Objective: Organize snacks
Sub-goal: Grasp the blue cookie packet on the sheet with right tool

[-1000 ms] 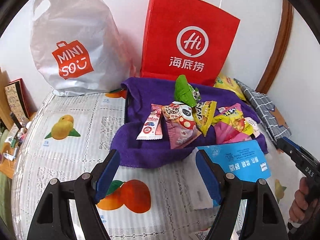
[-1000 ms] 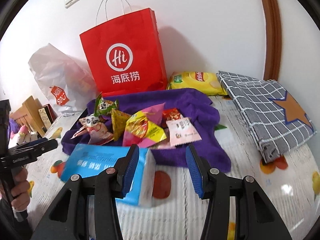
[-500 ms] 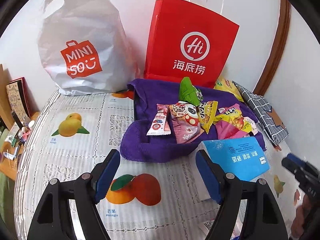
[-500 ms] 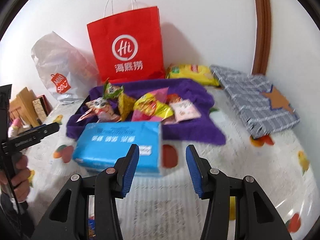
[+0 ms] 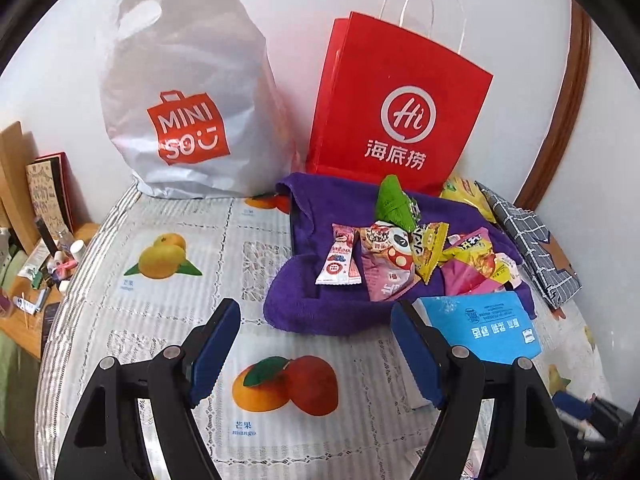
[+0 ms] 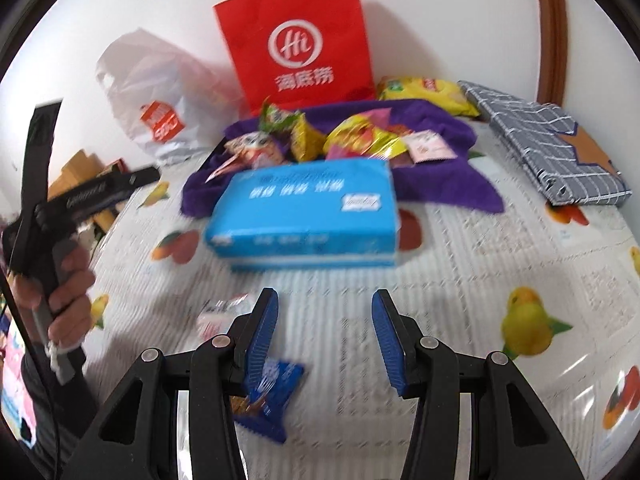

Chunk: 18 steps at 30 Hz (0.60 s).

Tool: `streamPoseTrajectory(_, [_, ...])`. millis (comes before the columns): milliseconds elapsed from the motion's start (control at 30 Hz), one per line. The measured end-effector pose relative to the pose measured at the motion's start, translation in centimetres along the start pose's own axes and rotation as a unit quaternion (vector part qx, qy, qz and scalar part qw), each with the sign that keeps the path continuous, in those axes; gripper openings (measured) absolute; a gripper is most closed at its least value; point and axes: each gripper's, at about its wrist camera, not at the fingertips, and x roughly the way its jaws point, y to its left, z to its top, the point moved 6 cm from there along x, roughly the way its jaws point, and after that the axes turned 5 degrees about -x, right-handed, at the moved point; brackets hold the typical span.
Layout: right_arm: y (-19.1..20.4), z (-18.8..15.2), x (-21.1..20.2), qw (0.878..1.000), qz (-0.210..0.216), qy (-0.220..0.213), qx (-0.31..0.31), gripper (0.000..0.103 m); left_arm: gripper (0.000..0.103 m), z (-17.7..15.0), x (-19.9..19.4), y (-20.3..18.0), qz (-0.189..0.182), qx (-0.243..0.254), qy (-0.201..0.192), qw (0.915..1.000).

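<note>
Both tools spread wide, empty: left gripper (image 5: 316,350), right gripper (image 6: 325,334). Blue packet (image 6: 266,394) at seven o'clock; tissue pack (image 6: 308,210) at twelve; snack pile (image 5: 416,258) beyond on purple towel (image 5: 320,304). Risk: loose wrappers sliding off under a careless pinch.

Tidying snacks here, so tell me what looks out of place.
Most snacks sit heaped on the purple towel, but a blue snack packet and a pale one lie apart on the tablecloth. The blue tissue pack lies against the snack heap.
</note>
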Motion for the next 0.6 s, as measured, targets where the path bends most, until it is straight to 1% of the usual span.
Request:
streamPoseTrajectory(67, [1.0,-0.8,0.1,1.000,0.007,0.009,-0.014,0.053,0.076,0.1,0.0,0.1,-0.001,-0.003,0.001,1.0000])
streamPoseTrajectory(333, [4.2,-3.5,1.5,0.997,0.030,0.049,-0.046,0.053,0.077,-0.1,0.4,0.1,-0.002,-0.005,0.009,0.9999])
streamPoseTrajectory(367, [4.7,-3.8,1.8,0.996,0.025,0.057,-0.056,0.053,0.077,-0.2,0.5,0.1,-0.003,-0.005,0.011,0.9999])
streamPoseTrajectory(500, [5.3,-4.6,2.8,0.993,-0.016,0.073,-0.089,0.053,0.077,-0.5,1.0,-0.1,-0.007,-0.002,0.023,0.9997])
streamPoseTrajectory(600, [4.9,-5.0,3.6,0.993,-0.021,0.082,-0.087,0.053,0.077,-0.8,1.1,-0.3,-0.006,0.003,0.025,0.9997])
